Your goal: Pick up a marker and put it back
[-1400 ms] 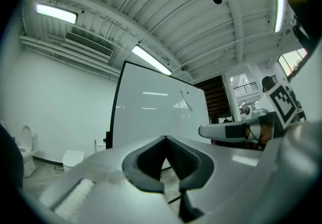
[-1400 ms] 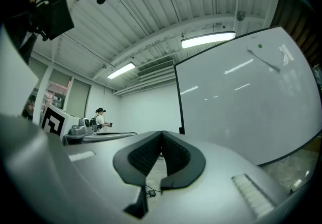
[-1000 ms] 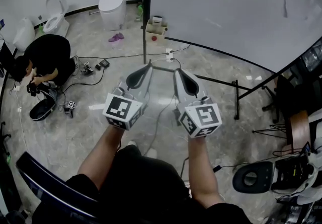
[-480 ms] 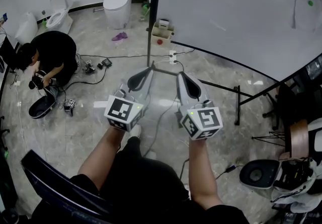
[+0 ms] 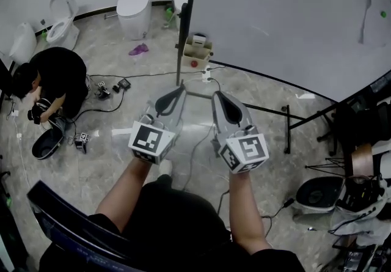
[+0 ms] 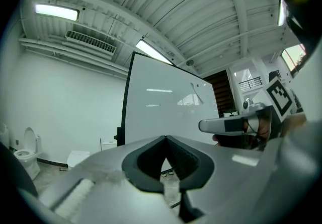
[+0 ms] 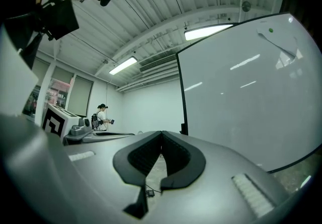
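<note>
Over grey stone floor (image 5: 104,164) | whiteboard (image 5: 287,14) ahead | left tongs (image 5: 181,86), right tongs (image 5: 215,95) closed, empty

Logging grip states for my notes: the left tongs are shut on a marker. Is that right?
No. The left tongs are shut, but on nothing: the left gripper view shows their tips meeting with an empty gap behind them.

No legible text, labels or numbers anywhere.
</note>
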The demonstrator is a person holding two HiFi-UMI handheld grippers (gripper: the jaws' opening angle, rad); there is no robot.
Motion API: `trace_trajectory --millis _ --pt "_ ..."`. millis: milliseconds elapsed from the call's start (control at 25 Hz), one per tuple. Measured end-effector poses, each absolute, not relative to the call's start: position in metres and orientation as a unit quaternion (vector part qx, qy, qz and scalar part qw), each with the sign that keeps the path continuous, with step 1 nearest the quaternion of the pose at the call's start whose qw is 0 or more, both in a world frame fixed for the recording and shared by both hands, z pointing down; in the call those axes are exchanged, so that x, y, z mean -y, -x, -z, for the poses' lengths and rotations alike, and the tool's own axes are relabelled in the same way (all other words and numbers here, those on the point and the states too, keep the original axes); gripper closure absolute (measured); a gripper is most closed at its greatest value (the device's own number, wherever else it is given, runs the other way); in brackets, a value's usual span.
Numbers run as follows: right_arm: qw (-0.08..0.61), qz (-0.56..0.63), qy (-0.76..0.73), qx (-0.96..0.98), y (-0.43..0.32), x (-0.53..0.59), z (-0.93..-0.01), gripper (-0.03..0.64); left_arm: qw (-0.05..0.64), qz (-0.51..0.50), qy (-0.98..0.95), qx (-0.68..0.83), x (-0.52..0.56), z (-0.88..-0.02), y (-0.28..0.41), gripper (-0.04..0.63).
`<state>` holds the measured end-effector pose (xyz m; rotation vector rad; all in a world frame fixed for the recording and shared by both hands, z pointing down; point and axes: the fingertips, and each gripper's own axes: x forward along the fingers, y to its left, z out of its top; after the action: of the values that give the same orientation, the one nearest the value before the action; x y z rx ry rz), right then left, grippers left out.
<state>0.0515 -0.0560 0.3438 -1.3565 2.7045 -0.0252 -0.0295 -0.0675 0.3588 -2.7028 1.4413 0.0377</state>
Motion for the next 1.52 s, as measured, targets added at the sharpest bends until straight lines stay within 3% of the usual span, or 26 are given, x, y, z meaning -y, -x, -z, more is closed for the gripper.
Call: trace_trajectory --millis 400,1520 --pt "0.063 0.006 0.475 -0.877 -0.042 0.106 -0.362 0.607 0.065 -0.016 0.887 -0.457 0.116 -0.367 0.051 0.592" --pt "0.043 0.021 0.519 -0.854 -0.027 0.188 -0.386 0.607 0.049 -0.013 0.903 -0.426 0.199 -0.383 0.083 0.592"
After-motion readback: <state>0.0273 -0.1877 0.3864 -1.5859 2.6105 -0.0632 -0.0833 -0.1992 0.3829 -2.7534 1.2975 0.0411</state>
